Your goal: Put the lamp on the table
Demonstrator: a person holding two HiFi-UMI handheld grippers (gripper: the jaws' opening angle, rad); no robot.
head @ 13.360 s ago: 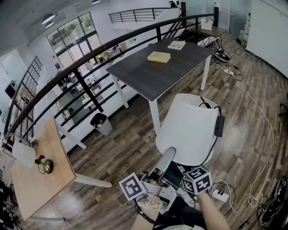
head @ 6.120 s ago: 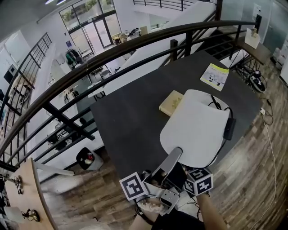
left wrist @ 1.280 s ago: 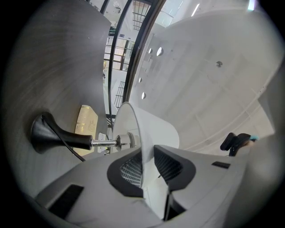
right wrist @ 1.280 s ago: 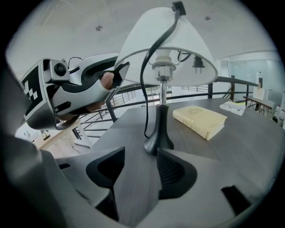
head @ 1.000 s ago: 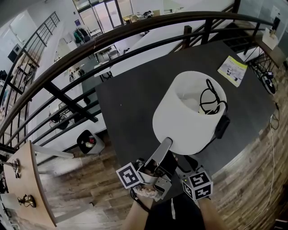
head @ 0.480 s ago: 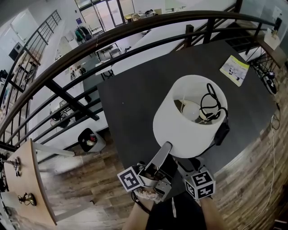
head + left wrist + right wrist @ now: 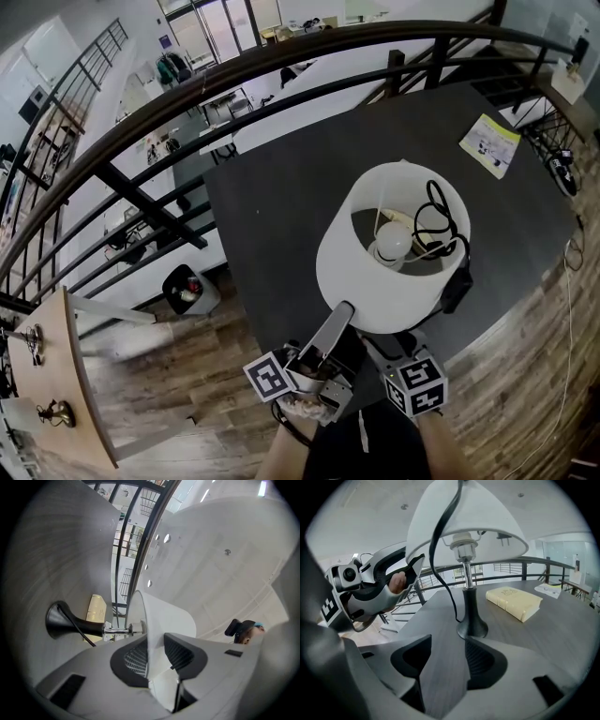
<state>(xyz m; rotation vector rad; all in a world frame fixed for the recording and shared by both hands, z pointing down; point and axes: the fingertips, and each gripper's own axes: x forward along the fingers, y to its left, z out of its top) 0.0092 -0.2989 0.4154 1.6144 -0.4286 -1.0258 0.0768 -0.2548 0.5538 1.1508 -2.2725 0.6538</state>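
On dark table, toward its 5 o'clock edge, lamp standing upright. At shade 7 o'clock rim, left gripper straddling, jaws just been opening, unclamped. Meanwhile right gripper gaping, empty. Shade probably thin, dentable; stem offering firmer hold.

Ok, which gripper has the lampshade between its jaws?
The left gripper: the lampshade rim stands between its jaws, which have just been opening; the right gripper holds nothing.

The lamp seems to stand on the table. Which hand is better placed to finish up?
Left. The left gripper straddles the lampshade rim and its jaws have just been opening, so it probably needs only to draw back. The right gripper is open, empty, short of the lamp base.
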